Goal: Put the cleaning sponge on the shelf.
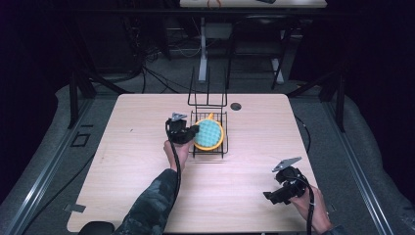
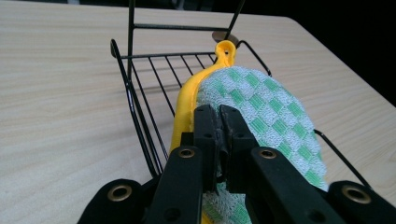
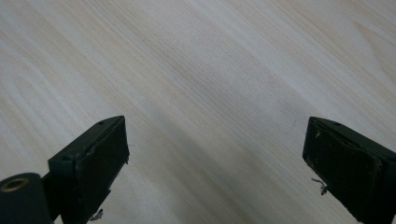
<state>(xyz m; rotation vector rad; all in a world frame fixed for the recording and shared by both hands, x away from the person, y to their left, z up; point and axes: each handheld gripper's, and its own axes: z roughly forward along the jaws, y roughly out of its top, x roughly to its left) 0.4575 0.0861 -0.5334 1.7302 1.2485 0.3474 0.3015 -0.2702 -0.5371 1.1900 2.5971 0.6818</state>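
One black wire rack [image 1: 209,128], one yellow plate [image 1: 201,143], one green checkered cloth [image 1: 209,134], centre of frame on the surface [image 1: 132,156]. Left gripper [image 1: 188,133] level, fingers [image 2: 205,135] clamped on cloth at plate's rim. Right gripper [image 1: 268,197] lower right, over bare wood, fingers [image 3: 91,163] wide apart, empty.

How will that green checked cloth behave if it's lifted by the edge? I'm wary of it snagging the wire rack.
The green checked cloth looks knitted and soft, so it will probably droop. It seems light. Pinched in the left gripper beside the yellow piece, its open weave might catch the rack.
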